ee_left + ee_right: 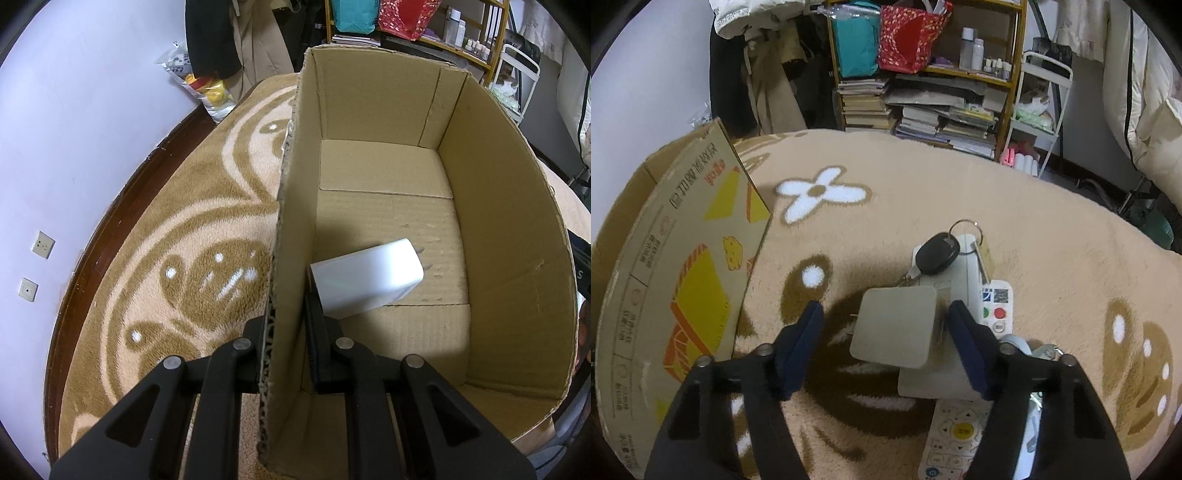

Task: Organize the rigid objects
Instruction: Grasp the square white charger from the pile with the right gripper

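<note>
White hard plastic, smooth and likely a bit slick, made up the square charger block (895, 326) that lay on the carpet (960, 192) directly between the fingers of the right gripper (886, 345), partly overlapping a flat white device (964, 280) with a key fob (937, 253) just beyond it. Those fingers stood partly open, either side of the block and not yet touching; it looked light and stiff, best pinched across its flat side faces. Left gripper (286, 325) was clamped shut on the wall of the cardboard box (509, 221), with another white block (365, 280) inside just ahead.
</note>
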Action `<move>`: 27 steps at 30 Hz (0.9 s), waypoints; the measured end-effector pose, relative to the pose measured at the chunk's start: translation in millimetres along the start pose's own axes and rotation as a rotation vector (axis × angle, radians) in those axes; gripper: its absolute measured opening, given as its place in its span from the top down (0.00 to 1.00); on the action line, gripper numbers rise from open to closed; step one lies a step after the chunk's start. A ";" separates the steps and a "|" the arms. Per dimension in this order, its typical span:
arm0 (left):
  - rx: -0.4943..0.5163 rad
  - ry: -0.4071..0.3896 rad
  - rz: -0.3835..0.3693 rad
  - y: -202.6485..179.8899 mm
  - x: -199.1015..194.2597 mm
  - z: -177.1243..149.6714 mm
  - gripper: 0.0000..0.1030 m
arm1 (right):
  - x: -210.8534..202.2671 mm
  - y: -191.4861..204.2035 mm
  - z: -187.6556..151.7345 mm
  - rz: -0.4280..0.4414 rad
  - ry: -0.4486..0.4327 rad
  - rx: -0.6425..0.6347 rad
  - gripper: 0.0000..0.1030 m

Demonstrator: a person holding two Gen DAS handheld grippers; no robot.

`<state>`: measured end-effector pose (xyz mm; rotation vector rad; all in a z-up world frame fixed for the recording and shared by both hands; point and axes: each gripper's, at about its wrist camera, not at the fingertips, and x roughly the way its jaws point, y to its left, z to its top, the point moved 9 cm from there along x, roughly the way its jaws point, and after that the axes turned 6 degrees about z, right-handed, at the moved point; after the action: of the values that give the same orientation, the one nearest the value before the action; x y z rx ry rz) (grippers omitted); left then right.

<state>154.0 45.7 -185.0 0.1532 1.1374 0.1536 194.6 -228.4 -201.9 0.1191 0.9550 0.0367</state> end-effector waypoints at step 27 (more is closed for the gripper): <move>0.003 0.000 0.005 -0.1 0.0 0.1 0.88 | 6.4 15.7 -14.5 -0.201 0.021 -0.198 0.40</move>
<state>154.0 45.6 -185.0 0.1586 1.1376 0.1567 186.7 -211.1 -213.5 -0.1605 0.9749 -0.0534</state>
